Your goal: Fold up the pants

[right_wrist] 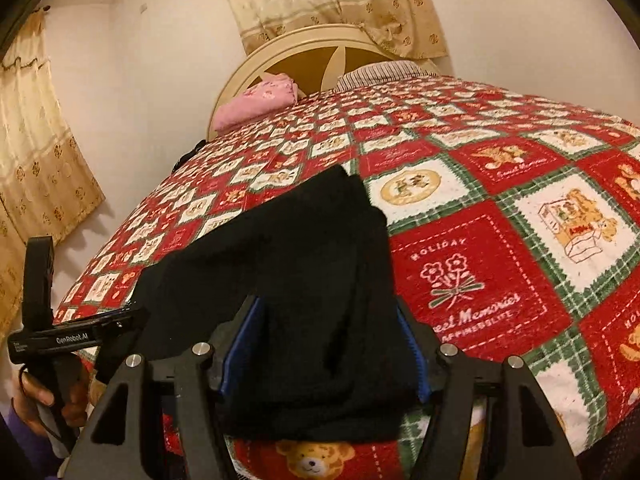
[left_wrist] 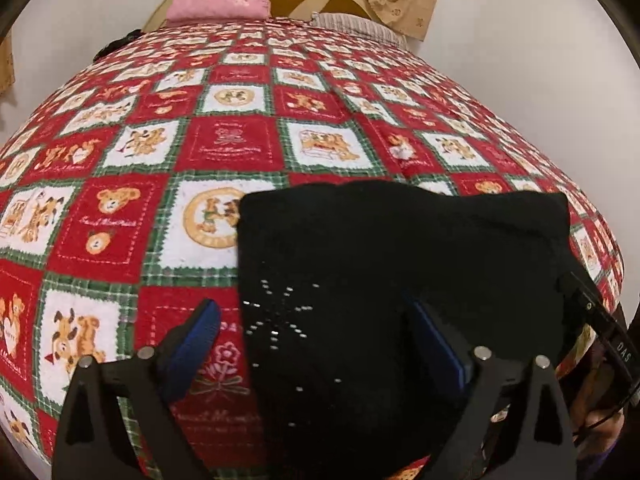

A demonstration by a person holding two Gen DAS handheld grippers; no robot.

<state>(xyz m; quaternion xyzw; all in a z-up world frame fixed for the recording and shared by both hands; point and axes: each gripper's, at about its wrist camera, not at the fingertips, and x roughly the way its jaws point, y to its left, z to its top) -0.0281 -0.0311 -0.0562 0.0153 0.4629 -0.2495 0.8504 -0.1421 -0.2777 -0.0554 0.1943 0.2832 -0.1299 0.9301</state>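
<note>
Left gripper: black angular frame, blue ribbed pads, jaws spread wide and released; one finger over the bedspread, the other over black cloth, neither pad pressing. Right gripper: same build, jaws parted, straddling the near end of the folded cloth; whether the pads touch it cannot be told, though no pinch shows. Pants: black, soft knit, matte, folded into a thick rectangular stack with rounded corners; a starburst of small silver studs on the top layer; lying on the near edge of the bed, close to the foot. Bedspread: terry-like patchwork print, red and white squares with teddy bears and script, green plaid borders, stretched flat. Far end: pink folded cloth, striped pillow, round cream headboard with tan panels. Beige flowered curtains hang behind. A hand with purple sleeve grips the left gripper's handle at lower left of the right view.
</note>
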